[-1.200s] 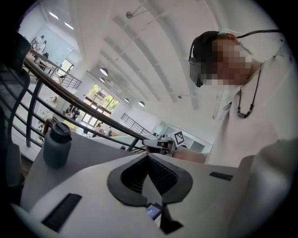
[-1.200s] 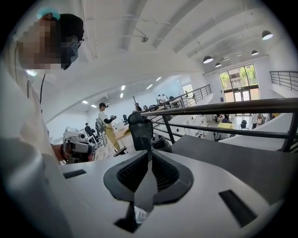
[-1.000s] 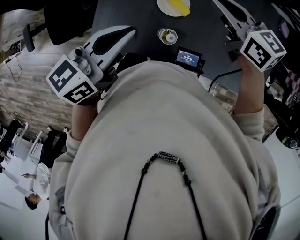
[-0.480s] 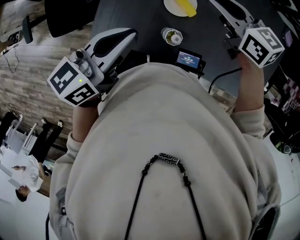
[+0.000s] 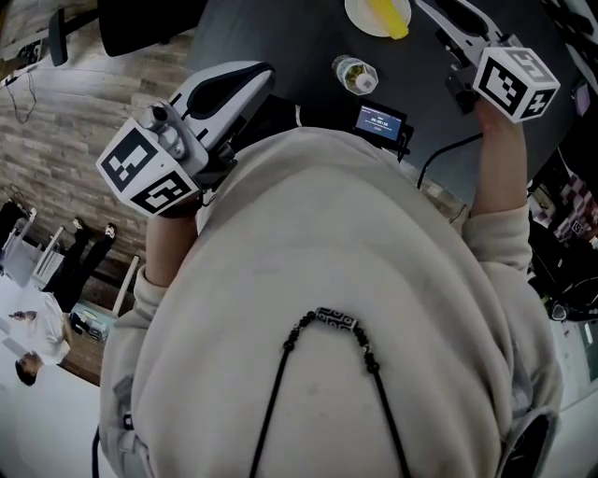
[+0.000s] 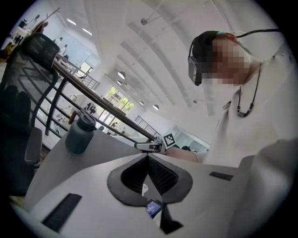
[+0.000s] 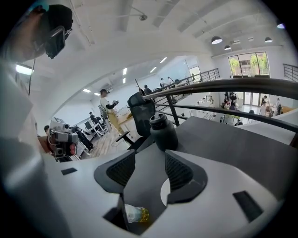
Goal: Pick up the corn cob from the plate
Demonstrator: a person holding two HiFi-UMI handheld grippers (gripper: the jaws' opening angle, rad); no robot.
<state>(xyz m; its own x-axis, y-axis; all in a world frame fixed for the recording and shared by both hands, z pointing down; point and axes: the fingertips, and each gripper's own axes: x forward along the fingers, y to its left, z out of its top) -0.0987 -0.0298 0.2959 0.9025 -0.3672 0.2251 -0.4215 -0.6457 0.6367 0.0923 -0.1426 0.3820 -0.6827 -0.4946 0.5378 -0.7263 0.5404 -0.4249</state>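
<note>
A yellow corn cob (image 5: 387,17) lies on a white plate (image 5: 359,16) at the far side of the dark table, cut off by the top edge of the head view. My right gripper (image 5: 455,23) reaches over the table just right of the plate. Its jaws have just been opening and now stand open with nothing between them (image 7: 150,155). Through their gap shows a sliver of the plate (image 7: 164,193); the cob is hidden there. My left gripper (image 5: 252,75) is held back near the person's chest, away from the plate. Its jaws are shut and empty (image 6: 148,156).
A small clear bottle (image 5: 355,75) with yellowish contents stands on the table before the plate, also seen low in the right gripper view (image 7: 135,214). A little device with a lit screen (image 5: 378,120) sits at the table's near edge. A dark flask (image 7: 163,132) stands farther back.
The right gripper has edged a little farther out over the table beside the plate. The plate and bottle have slid right in the head view. The left gripper has hardly moved.
</note>
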